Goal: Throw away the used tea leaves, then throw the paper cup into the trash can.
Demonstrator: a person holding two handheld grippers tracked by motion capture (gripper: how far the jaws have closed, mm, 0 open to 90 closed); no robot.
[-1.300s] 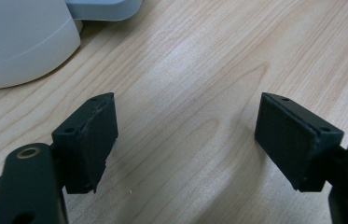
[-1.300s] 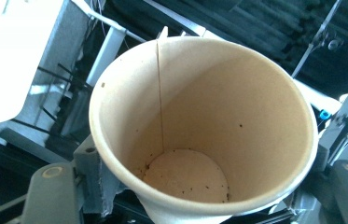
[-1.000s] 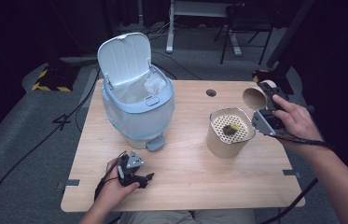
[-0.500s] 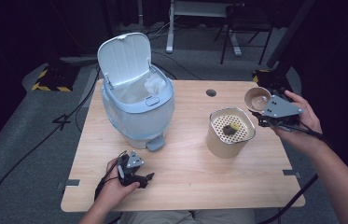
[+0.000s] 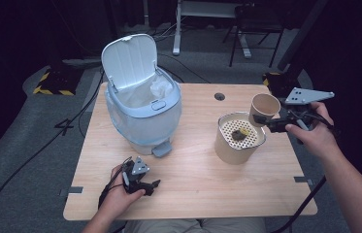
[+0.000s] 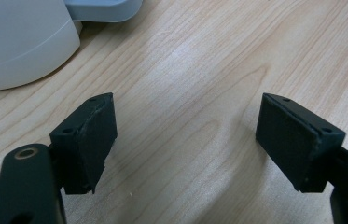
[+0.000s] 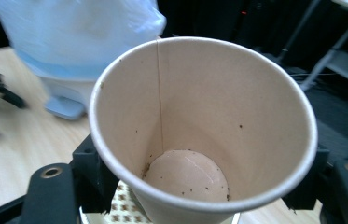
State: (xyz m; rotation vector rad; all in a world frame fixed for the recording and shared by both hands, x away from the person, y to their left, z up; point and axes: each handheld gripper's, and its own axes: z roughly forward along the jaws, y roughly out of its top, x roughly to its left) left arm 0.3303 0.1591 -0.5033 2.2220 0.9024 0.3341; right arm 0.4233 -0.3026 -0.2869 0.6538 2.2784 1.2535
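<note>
1. High view. We see the right gripper (image 5: 266, 122) clamped on a paper cup (image 5: 264, 108), held off the table just beside the far right rim of a tan container topped with a perforated strainer (image 5: 239, 132). A dark lump with a yellow bit (image 5: 240, 133) lies on the strainer. The left gripper (image 5: 142, 182) rests on the table (image 5: 193, 184) near its front edge, jaws apart and holding nothing. The pedal bin (image 5: 142, 104) stands at far left, lid up, liner showing.
   - Risk: the cup is thin-walled; we judge a harder squeeze would buckle it, a looser one let it slip onto the strainer.
   - Risk: the cup hangs close to the container rim, so a careless sweep toward the bin could knock the container.

2. Left gripper view. Both pads (image 6: 90, 140) stand wide over bare wood, with the bin's base (image 6: 17, 42) at the upper left. Nothing lies between them.

3. Right gripper view. The cup (image 7: 199, 130) sits between the jaws, mouth toward the camera, empty but for dark specks on its bottom and wall. We judge the specks may scatter if it is tipped before reaching the bin.

4. Against one second ago: the cup lay tilted with its mouth toward the camera at the table's far right; now it is more upright and closer to the container. The left gripper has not moved.
</note>
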